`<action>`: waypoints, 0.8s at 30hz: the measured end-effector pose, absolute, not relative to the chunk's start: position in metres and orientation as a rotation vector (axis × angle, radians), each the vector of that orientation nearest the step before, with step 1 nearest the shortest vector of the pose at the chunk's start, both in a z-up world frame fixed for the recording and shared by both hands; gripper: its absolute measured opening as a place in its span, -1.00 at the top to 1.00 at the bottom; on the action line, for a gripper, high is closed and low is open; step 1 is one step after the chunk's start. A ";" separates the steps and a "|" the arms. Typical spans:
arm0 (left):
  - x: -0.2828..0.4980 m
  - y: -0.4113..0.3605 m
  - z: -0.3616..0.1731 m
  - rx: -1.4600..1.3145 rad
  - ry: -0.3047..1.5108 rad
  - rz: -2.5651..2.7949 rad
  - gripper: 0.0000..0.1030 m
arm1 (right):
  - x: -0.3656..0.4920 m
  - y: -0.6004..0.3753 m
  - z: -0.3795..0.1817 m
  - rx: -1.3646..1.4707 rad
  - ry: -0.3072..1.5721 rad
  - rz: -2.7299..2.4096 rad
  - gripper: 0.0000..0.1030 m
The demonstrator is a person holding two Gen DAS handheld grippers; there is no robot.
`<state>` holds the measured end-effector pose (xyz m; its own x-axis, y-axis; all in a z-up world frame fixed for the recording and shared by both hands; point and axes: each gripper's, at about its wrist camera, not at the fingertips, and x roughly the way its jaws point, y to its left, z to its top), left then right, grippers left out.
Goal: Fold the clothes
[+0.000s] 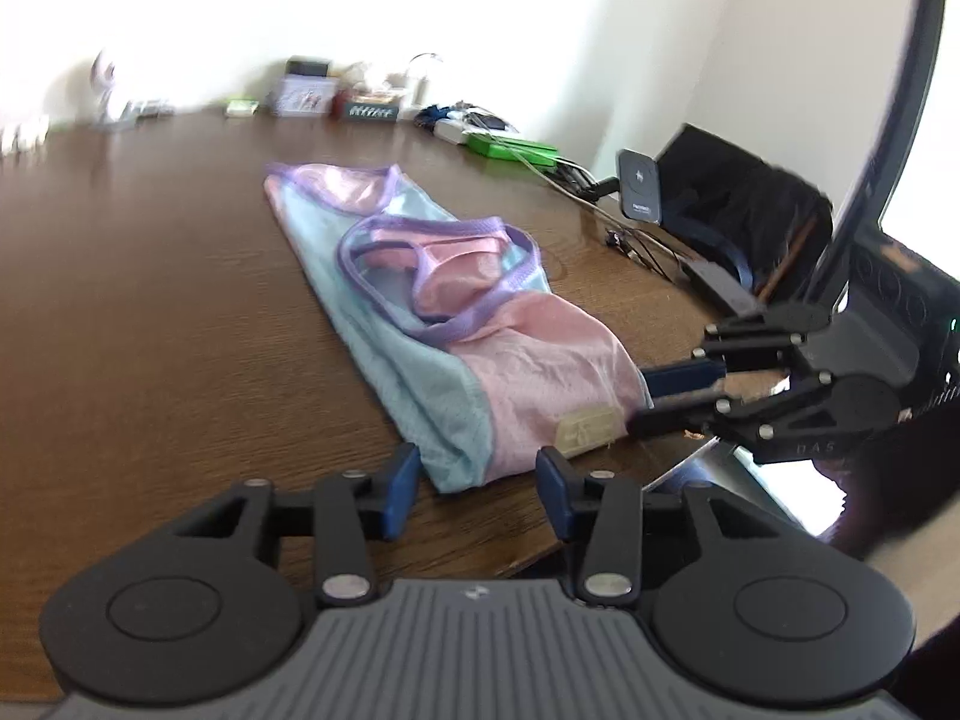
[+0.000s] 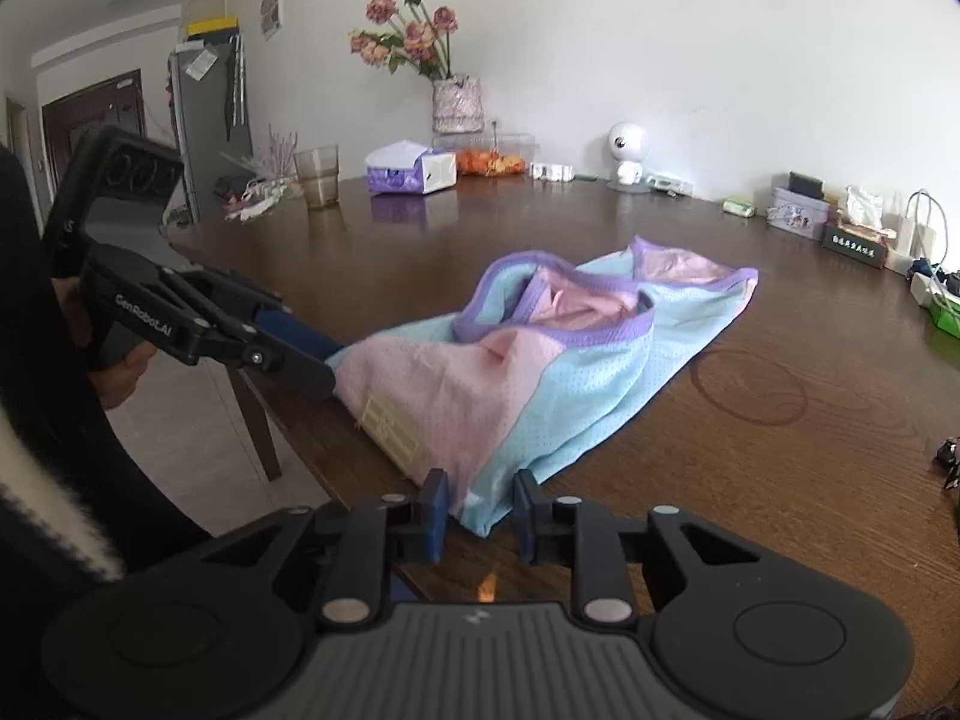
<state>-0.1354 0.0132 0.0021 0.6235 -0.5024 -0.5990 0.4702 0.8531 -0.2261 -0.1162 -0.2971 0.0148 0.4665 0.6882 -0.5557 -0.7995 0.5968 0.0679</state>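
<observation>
the garment, a mesh top in pale blue and pink with purple trim, lies folded into a long strip on the dark wooden worktop, its hem end at the near edge and its neckline end pointing toward the far wall. the left hand-held gripper sits at the blue corner of the hem, its blue pads apart on either side of the cloth without pressing it. the right hand-held gripper sits at the other hem corner, its jaws also parted around the blue fabric and not clamped. a cream label shows on the pink panel. a vase of pink flowers, a tissue pack and a small white figure stand along the far side of the worktop.
</observation>
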 end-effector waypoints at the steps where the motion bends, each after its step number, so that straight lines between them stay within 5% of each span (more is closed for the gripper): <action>1: -0.136 0.012 0.002 -0.040 0.700 -0.555 0.45 | -0.117 -0.296 0.013 -0.215 0.573 0.921 0.65; 2: -0.136 0.013 0.001 -0.048 0.706 -0.553 0.78 | -0.117 -0.295 0.011 -0.214 0.567 0.921 0.79; 3: -0.137 0.015 0.001 -0.063 0.710 -0.552 0.88 | -0.118 -0.298 0.010 -0.204 0.565 0.921 0.85; 14: -0.139 0.028 0.042 -0.114 0.573 -0.562 0.94 | -0.128 -0.318 0.037 -0.103 0.468 0.956 0.96; 24: 0.004 0.006 0.054 0.042 0.542 -0.499 0.94 | 0.002 -0.280 0.072 -0.110 0.474 0.774 0.96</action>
<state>0.0042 0.0060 0.0544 0.7411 -0.4439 -0.5038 0.4656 0.8803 -0.0907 0.0016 -0.2795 0.0720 0.6164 0.6462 -0.4500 -0.6947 0.7153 0.0757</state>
